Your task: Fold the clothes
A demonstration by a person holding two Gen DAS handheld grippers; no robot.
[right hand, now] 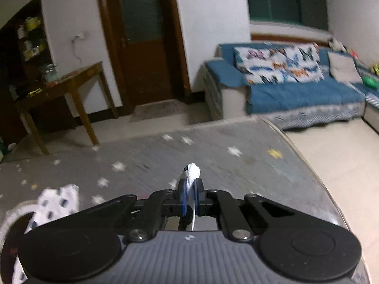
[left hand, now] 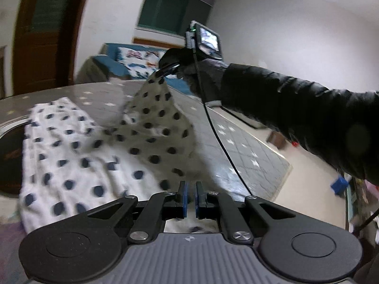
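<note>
A white garment with dark blue dots (left hand: 78, 156) lies on the grey star-patterned table (left hand: 241, 142). My right gripper (left hand: 169, 67) is shut on one corner of it and lifts that corner into a peak above the table. In the right wrist view, the right gripper (right hand: 190, 185) pinches a bunched white corner (right hand: 191, 171) between its blue pads; another part of the garment (right hand: 56, 203) lies at the lower left. My left gripper (left hand: 190, 187) is low at the garment's near edge, jaws nearly closed with a narrow gap; whether cloth sits between them is hidden.
The table's curved edge (right hand: 315, 175) runs along the right. A blue sofa with patterned cushions (right hand: 296, 87) stands beyond it. A wooden side table (right hand: 64, 87) and a brown door (right hand: 144, 42) are at the back. A dark round recess (left hand: 9, 156) sits at the table's left.
</note>
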